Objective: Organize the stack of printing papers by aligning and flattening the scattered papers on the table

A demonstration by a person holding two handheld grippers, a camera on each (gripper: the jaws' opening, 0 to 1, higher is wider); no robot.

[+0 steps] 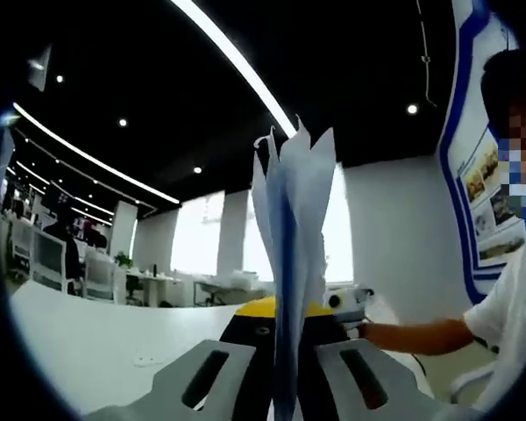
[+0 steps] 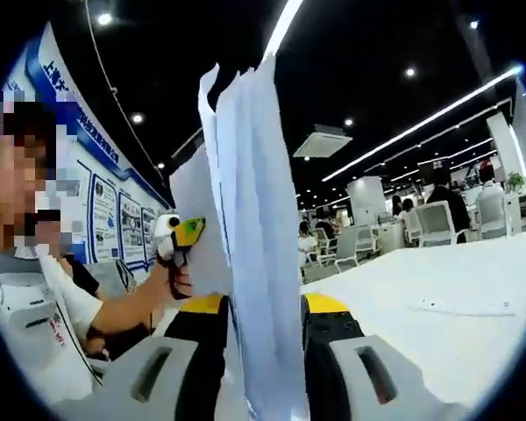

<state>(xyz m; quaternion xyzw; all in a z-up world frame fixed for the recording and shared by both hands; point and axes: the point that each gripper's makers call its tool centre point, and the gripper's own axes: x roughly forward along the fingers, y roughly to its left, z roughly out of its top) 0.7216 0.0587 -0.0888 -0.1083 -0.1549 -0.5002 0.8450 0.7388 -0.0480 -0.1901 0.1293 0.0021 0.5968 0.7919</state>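
A stack of white printing papers [image 1: 291, 228] stands on edge between the jaws of my left gripper [image 1: 285, 317], which is shut on it. The sheet tops are uneven and fan apart. In the right gripper view the same stack [image 2: 250, 219] rises between the jaws of my right gripper [image 2: 263, 309], also shut on it. The two grippers hold opposite ends. The right gripper [image 1: 346, 301] shows past the papers in the left gripper view, held by a hand. In the right gripper view the left gripper [image 2: 182, 235] appears beyond the stack, gripped by a hand [image 2: 177, 279].
A white table [image 1: 88, 342] lies below the grippers, and a thin flat sheet [image 2: 463, 307] rests on the table [image 2: 438, 351]. The person in a white shirt [image 2: 35, 324] is close. Office chairs [image 2: 438, 224], desks and seated people are in the background. A wall with blue-framed posters [image 1: 491, 202] is nearby.
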